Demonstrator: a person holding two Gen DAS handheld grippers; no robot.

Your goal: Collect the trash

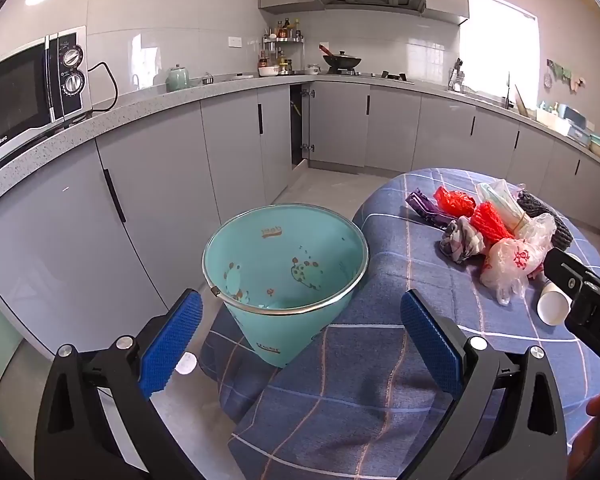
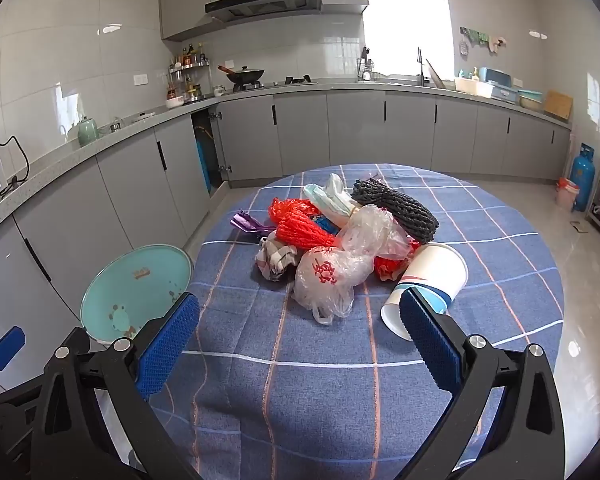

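Both the left gripper (image 1: 300,332) and the right gripper (image 2: 300,332) gape wide, holding nothing. Past the left one, a teal bin (image 1: 286,276) stands beside the table (image 2: 500,248). The trash pile (image 2: 340,240) lies mid-table, a paper cup (image 2: 432,276) at its right edge.

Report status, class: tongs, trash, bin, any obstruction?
Left tongs and right tongs open, empty. Trash pile untouched on the tablecloth. Teal bin beside table, nothing blocking.
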